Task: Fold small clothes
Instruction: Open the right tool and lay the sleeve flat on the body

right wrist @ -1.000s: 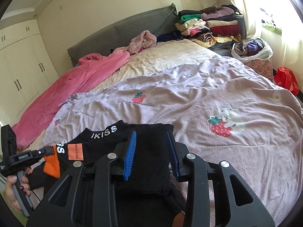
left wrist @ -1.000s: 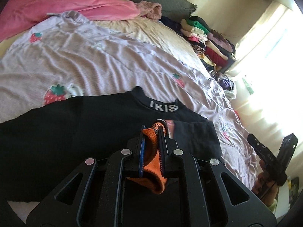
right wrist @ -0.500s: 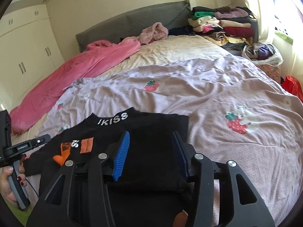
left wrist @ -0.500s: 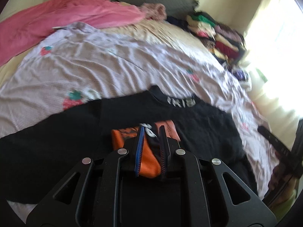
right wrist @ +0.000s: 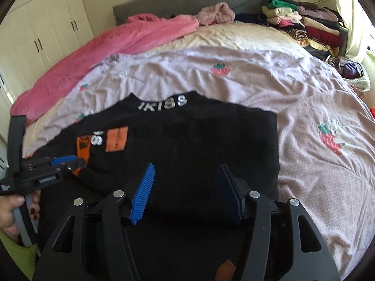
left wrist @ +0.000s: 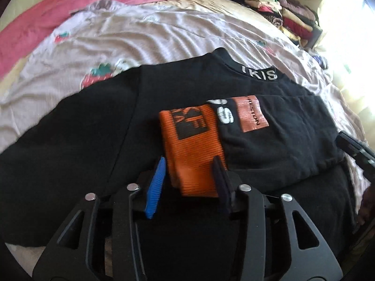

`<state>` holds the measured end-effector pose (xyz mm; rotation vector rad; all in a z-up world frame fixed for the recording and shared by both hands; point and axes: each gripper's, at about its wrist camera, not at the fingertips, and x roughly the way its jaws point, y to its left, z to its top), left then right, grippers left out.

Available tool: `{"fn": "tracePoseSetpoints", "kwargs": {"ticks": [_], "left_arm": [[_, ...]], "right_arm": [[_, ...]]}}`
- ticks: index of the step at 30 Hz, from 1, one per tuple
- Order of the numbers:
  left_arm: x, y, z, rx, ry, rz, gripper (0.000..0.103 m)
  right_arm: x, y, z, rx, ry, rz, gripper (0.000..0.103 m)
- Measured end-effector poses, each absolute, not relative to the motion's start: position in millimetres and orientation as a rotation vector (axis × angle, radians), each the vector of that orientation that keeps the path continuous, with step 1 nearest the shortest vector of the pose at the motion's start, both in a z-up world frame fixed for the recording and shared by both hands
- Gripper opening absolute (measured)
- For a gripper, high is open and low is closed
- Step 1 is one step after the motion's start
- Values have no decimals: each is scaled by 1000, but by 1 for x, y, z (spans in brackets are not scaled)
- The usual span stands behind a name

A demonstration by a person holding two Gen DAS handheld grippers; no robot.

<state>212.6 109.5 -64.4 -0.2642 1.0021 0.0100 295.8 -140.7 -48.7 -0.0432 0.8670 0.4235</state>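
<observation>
Left wrist view: the left gripper [left wrist: 189, 175] sits at the bottom centre of the frame, low over a black sweater [left wrist: 82, 145] spread on the lilac strawberry-print quilt [left wrist: 145, 35]. Its jaws are opening, and the orange ribbed cuff [left wrist: 192, 149] of the sleeve lies between the blue pad on the left and the dark pad on the right, neither one pressing on it. That sleeve is folded in across the body of the sweater, with white letters and an orange patch [left wrist: 252, 113] just to the right of the cuff. The collar lettering shows above, in the upper middle. At the right edge the right gripper [left wrist: 356, 149] pokes in, partly cut off.

In the right wrist view, the right gripper [right wrist: 187, 187] fills the bottom centre, its fingers apart and still widening over the sweater's folded right side, nothing pinched between them. At the lower left a hand [right wrist: 14, 213] holds the left gripper's handle. A pink blanket [right wrist: 93, 53] runs along the upper left, and folded clothes [right wrist: 304, 23] are stacked at the upper right.
</observation>
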Motion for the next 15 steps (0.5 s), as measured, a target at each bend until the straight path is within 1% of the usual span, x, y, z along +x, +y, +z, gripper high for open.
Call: {"fn": "tracePoseSetpoints", "kwargs": {"ticks": [4,6,8,11,13,14,15], "left_arm": [[204,113,-58,-301,988,-2,35],[201,112,-54,-298,985,-7,36],[197,111,-50,-297,980,-12,39],[189,112,-45,-293,972,-14,44],[183,113,-41,-290,963,-14,46],[181,113,-39,-288,959,-13,50],[179,113,-37,-288,956,-12,51]], "right_arm": [[313,-148,-81,-72,997,311,56],[317,-154,-88,-27,1013,312,57],[315,-153,-84,-28,1009,312,57],[310,-154,-79,-2,997,337,66],[307,-154,-77,3,991,346,67],[305,-154,-75,4,989,348,68],[303,-153,-73,7,987,347,74]]}}
